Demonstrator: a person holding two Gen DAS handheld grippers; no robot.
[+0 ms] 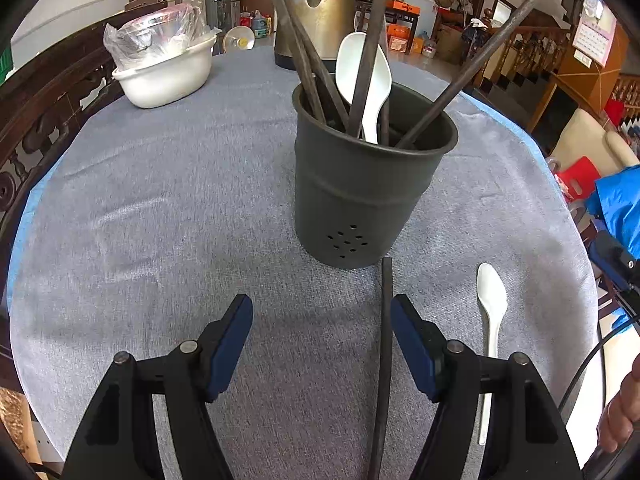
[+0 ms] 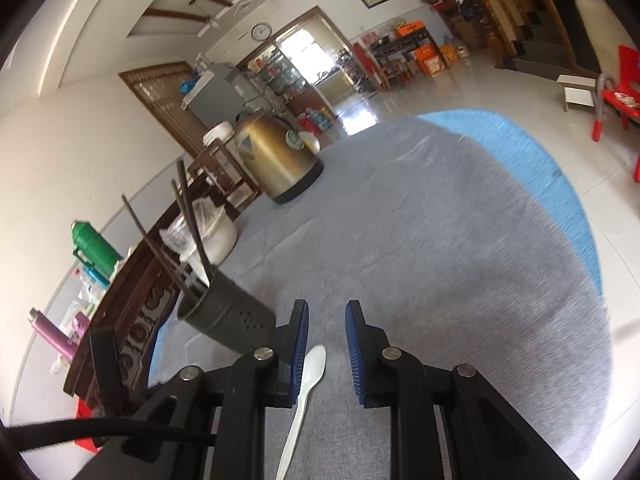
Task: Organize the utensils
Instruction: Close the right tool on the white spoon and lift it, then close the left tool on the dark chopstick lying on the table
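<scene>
Left wrist view shows the left gripper (image 1: 322,344) low over the grey tablecloth (image 1: 168,200), its blue pads spread wide and holding nothing. A loose dark chopstick (image 1: 385,360) lies flat between the fingers, close against the right-hand pad, its far tip just short of the dark utensil holder (image 1: 368,200). Just beyond that pad, on the side away from the holder's centre line, a white plastic spoon (image 1: 491,320) lies on the cloth, bowl end toward the holder.

From the right wrist camera, the right gripper (image 2: 327,344) is also parted and empty, hovering above that same spoon (image 2: 308,376), which lies nearer its left pad.

Inside the holder stand several dark chopsticks (image 1: 308,60) and another white spoon (image 1: 366,80). So I judge the job mostly done: one chopstick and one spoon remain outside the holder, each already lined up with a gripper.

Behind the holder sits a brass-coloured electric kettle (image 1: 320,12), and off to its left a white basin (image 1: 166,76) with plastic-wrapped bowls. The kettle carries a round green-and-white sticker (image 2: 295,139), but I cannot read its writing. A wall calendar (image 1: 592,28) hangs far right of the holder, its print too small to make out.
</scene>
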